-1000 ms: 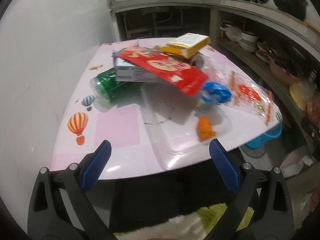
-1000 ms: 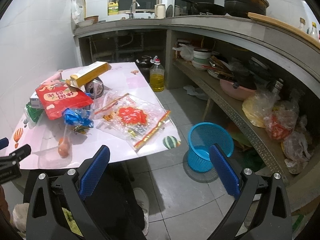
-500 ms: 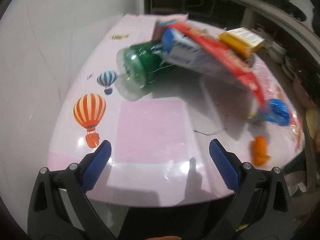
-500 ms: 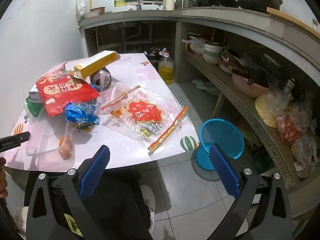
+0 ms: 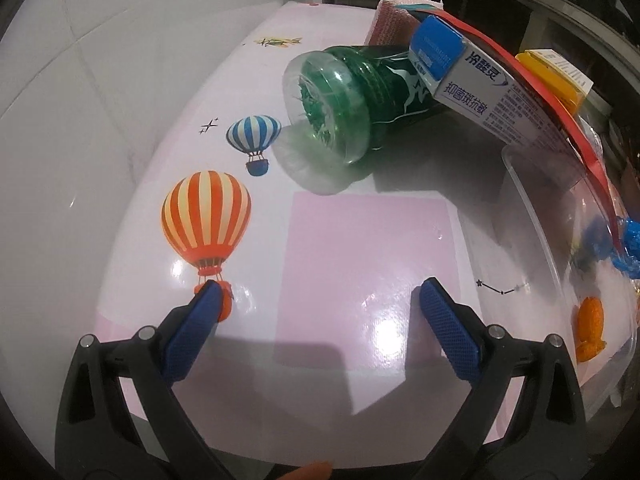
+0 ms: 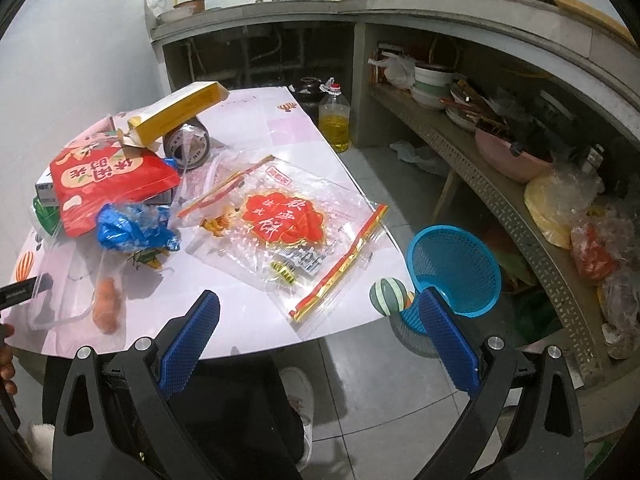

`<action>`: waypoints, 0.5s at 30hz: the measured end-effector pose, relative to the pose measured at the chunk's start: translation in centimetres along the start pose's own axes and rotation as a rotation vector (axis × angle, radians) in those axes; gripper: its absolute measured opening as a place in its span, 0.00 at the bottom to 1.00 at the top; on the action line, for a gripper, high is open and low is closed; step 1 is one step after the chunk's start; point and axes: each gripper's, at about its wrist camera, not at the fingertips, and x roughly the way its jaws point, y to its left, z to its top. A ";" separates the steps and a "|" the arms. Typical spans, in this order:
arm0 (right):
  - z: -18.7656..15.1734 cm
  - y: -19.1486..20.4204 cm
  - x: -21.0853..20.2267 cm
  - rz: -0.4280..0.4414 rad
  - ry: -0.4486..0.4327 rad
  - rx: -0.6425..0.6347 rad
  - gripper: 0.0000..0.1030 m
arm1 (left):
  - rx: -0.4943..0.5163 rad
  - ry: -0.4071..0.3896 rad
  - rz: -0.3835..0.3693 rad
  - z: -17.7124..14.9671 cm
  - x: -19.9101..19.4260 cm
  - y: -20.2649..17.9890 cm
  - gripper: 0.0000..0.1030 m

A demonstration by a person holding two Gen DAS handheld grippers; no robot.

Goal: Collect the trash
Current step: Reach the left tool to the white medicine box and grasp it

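Trash lies piled on a pink table [image 5: 360,264]. A green plastic bottle [image 5: 352,96] lies on its side, base toward me, under a blue-white carton [image 5: 472,84] and a red snack bag [image 6: 108,172]. My left gripper [image 5: 320,320] is open and empty, low over the table in front of the bottle. My right gripper [image 6: 318,320] is open and empty, at the table's near edge, facing a clear printed bag [image 6: 292,228], a blue wrapper [image 6: 128,228], a yellow box [image 6: 180,110] and a tape roll [image 6: 188,144]. A blue basket [image 6: 456,270] stands on the floor.
A clear plastic tray [image 5: 560,248] holds an orange scrap [image 5: 590,328]. A white wall [image 5: 80,80] runs along the table's left. An oil bottle [image 6: 334,120] stands on the floor behind the table. Cluttered shelves [image 6: 520,168] line the right side.
My left gripper has moved forward and left over the table, closing in on the green bottle. My right gripper has moved slightly closer to the table. Both stay open.
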 end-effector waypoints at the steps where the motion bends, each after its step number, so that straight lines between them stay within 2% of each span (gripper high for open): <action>1: 0.2 -0.1 0.2 0.002 0.003 0.006 0.94 | 0.002 0.001 -0.001 0.0 0.1 0.1 0.93; 9: 2.5 -1.8 -0.2 0.019 -0.005 0.055 0.94 | 0.015 0.065 -0.007 2.0 0.9 -0.2 0.93; 13: 3.8 -3.6 -0.1 0.101 0.028 0.124 0.94 | 0.048 0.098 -0.010 2.9 1.3 0.1 0.93; 15: 4.1 -4.5 0.5 0.161 0.063 0.171 0.94 | 0.041 0.069 -0.004 3.1 0.5 0.6 0.93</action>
